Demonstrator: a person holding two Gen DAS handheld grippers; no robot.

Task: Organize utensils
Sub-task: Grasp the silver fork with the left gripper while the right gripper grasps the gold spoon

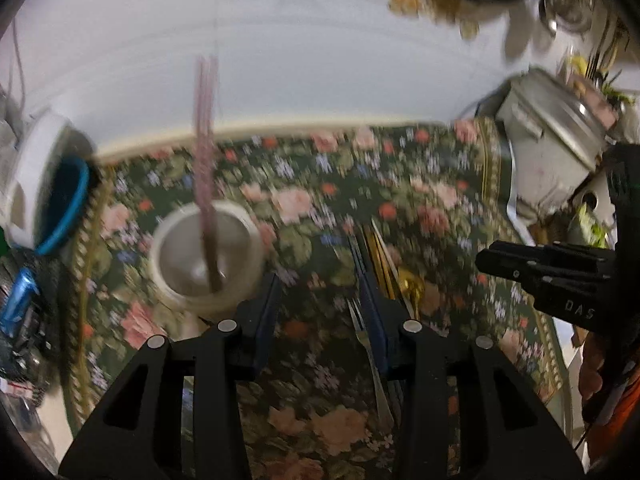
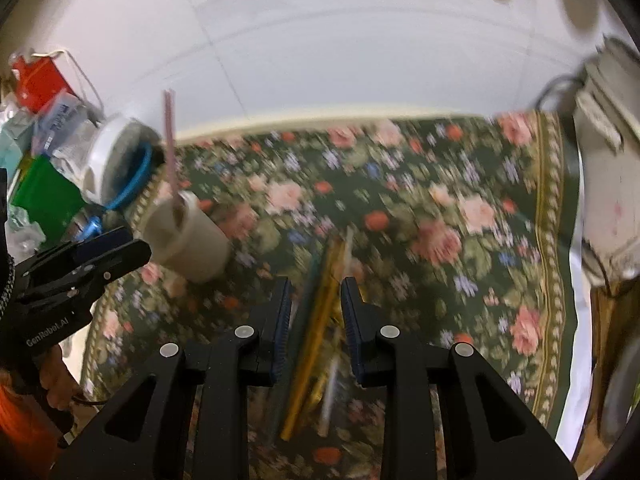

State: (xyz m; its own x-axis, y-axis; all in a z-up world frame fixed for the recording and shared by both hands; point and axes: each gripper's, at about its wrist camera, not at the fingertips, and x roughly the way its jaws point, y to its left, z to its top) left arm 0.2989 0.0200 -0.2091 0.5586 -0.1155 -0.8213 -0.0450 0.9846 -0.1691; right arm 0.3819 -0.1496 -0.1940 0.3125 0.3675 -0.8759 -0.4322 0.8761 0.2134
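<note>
A white cup (image 1: 204, 256) stands on the floral cloth (image 1: 304, 200) with a pink stick (image 1: 206, 152) upright in it. My left gripper (image 1: 320, 296) hovers just right of the cup, open, with only cloth between its fingers. A silver fork (image 1: 374, 360) lies under its right finger, and gold utensils (image 1: 386, 256) lie beyond. In the right wrist view my right gripper (image 2: 316, 308) hangs over the blurred bundle of gold utensils (image 2: 316, 344), jaws narrowly apart and astride them, pads not pressing. The cup (image 2: 184, 236) and left gripper (image 2: 80, 268) are at its left.
A white jar with a blue ring (image 1: 48, 188) lies at the cloth's left edge beside clutter and a red bag (image 2: 36, 80). A pale metal box (image 1: 552, 140) stands at the right edge. A white tiled wall (image 2: 320, 60) closes off the back.
</note>
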